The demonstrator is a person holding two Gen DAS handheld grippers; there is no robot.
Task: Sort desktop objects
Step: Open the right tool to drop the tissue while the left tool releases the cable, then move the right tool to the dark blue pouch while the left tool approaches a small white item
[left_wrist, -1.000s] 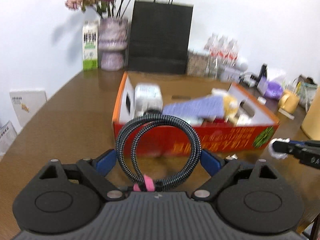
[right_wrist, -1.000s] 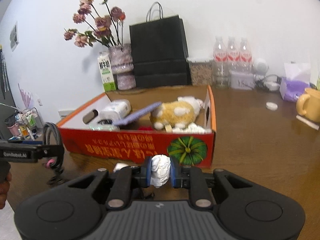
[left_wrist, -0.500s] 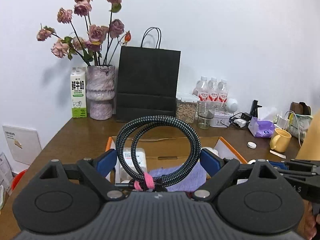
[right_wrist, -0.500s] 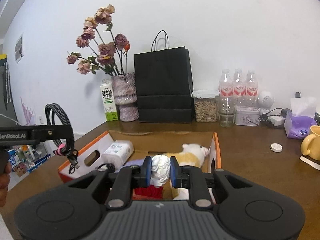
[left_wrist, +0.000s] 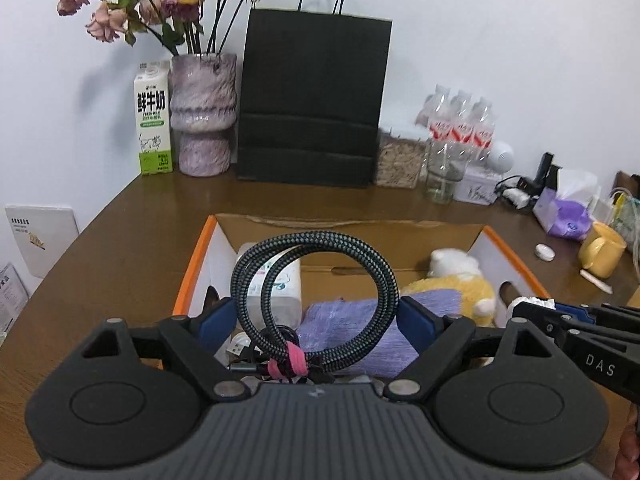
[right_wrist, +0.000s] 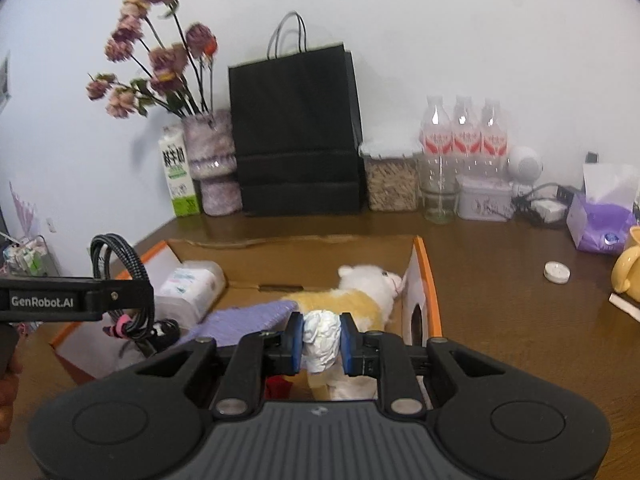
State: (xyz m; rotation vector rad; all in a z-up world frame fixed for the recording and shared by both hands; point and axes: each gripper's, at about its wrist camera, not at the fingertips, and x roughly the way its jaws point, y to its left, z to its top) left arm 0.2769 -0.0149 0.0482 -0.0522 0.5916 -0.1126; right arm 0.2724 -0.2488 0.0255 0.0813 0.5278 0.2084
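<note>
Left gripper point(left_wrist: 314, 320) spread wide around a coiled braided cable point(left_wrist: 316, 300), blue pads touching the loop on both sides, jaws closing a little; pink tie point(left_wrist: 287, 366) binding the coil at its low end. Right gripper point(right_wrist: 319, 338) pinching a crumpled white paper ball point(right_wrist: 320, 338) between nearly pressed-together pads.

Both held above the near end of an open orange-edged cardboard box point(left_wrist: 192, 264), tilted downward toward its inside. Directly beneath: a purple cloth point(left_wrist: 352, 320), a yellow-and-white plush toy point(right_wrist: 360, 292) toward the box's right side, a white wipes pack point(right_wrist: 188, 288) toward its left wall, something red point(right_wrist: 278, 386) low under the right gripper. Box walls rising on either side, the right wall with a hand-hole just beside the paper ball.

Right gripper's fingers reaching in from the right edge of the left wrist view, close beside the left one; left gripper level across the left of the right wrist view, part of a hand point(right_wrist: 8, 392) below it.

Beyond the box, a strip of bare brown desk point(right_wrist: 500, 320), then a black paper bag point(left_wrist: 314, 96), a vase of dried roses point(left_wrist: 202, 116), a milk carton point(left_wrist: 153, 120), a grain jar point(right_wrist: 392, 178), three water bottles point(right_wrist: 464, 136), a purple tissue box point(right_wrist: 600, 220), a yellow mug point(left_wrist: 602, 250) and a small white cap point(right_wrist: 556, 272), all along the white wall or to the right
</note>
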